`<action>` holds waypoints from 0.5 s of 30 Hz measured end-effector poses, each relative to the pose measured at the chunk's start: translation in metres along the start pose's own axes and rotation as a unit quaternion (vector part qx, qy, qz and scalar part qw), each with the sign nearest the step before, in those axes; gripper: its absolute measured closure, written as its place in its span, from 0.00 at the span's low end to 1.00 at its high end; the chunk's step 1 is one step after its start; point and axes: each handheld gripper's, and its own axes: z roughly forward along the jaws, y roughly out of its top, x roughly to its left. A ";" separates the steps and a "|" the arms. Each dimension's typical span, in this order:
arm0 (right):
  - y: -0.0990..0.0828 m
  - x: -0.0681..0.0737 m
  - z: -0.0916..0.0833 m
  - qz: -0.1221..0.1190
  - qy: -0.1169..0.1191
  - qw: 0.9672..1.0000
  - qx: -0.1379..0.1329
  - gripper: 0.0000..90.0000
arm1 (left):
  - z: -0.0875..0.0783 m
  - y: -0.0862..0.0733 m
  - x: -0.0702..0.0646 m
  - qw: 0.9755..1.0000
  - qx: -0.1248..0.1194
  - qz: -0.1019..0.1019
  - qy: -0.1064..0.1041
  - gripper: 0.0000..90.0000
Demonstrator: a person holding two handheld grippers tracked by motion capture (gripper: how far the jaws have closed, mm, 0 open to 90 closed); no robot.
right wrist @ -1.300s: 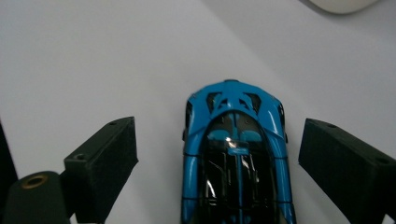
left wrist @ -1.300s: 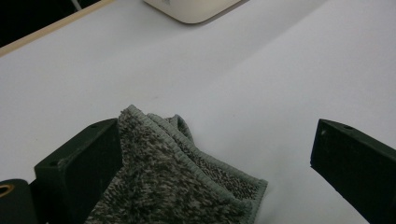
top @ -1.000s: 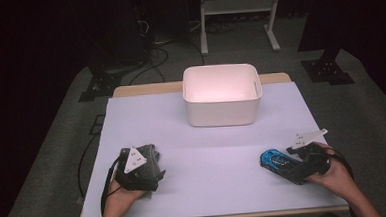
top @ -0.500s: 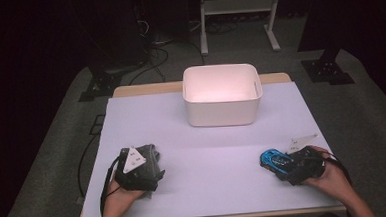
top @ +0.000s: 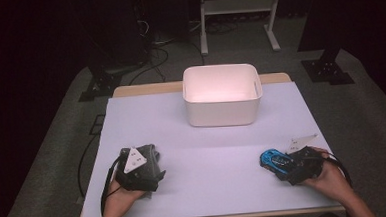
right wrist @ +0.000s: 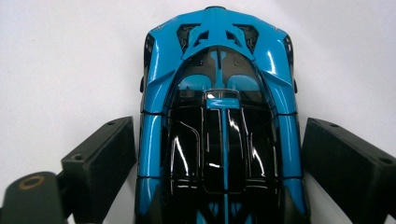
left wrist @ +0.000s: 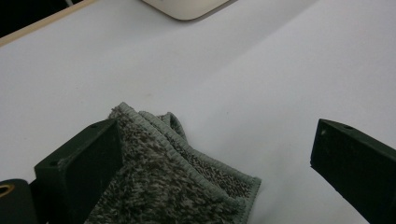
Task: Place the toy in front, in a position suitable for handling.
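near the right front edge, the right gripper (right wrist: 219,186) straddles the blue toy car (right wrist: 219,116) — jaws seemingly not yet clamped. left gripper (left wrist: 210,172) gapes over the grey cloth (left wrist: 173,186); the bin (top: 222,112) awaits — nothing moved.

Open white tabletop (top: 209,162) between the hands, white bin (top: 222,94) the lone obstacle at the far middle

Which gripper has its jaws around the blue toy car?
The right gripper: its jaws flank the blue toy car. The left gripper is open over a grey cloth.
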 end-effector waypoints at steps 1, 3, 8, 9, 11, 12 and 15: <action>0.000 0.000 0.000 0.000 -0.001 1.000 0.000 0.12 | 0.000 0.000 0.000 1.000 0.000 -0.001 0.000 0.01; 0.000 0.001 -0.001 0.003 -0.003 1.000 0.000 0.17 | 0.000 0.000 0.000 1.000 0.000 -0.001 0.000 0.01; -0.001 0.002 -0.005 0.006 -0.005 1.000 -0.007 0.27 | 0.001 0.000 0.000 1.000 0.002 0.000 -0.001 0.01; -0.001 0.002 -0.005 0.006 -0.005 1.000 -0.007 0.27 | 0.001 0.000 0.000 1.000 0.002 0.000 -0.001 0.01; -0.001 0.002 -0.005 0.005 -0.005 1.000 -0.007 0.27 | 0.000 0.000 0.000 1.000 0.004 0.003 -0.001 0.01; -0.001 0.003 -0.006 0.005 -0.006 1.000 -0.008 0.27 | 0.000 0.000 0.000 1.000 0.003 0.002 -0.001 0.01; -0.002 0.003 -0.006 0.005 -0.005 1.000 -0.010 0.27 | 0.000 0.000 0.000 1.000 -0.001 -0.003 -0.001 0.01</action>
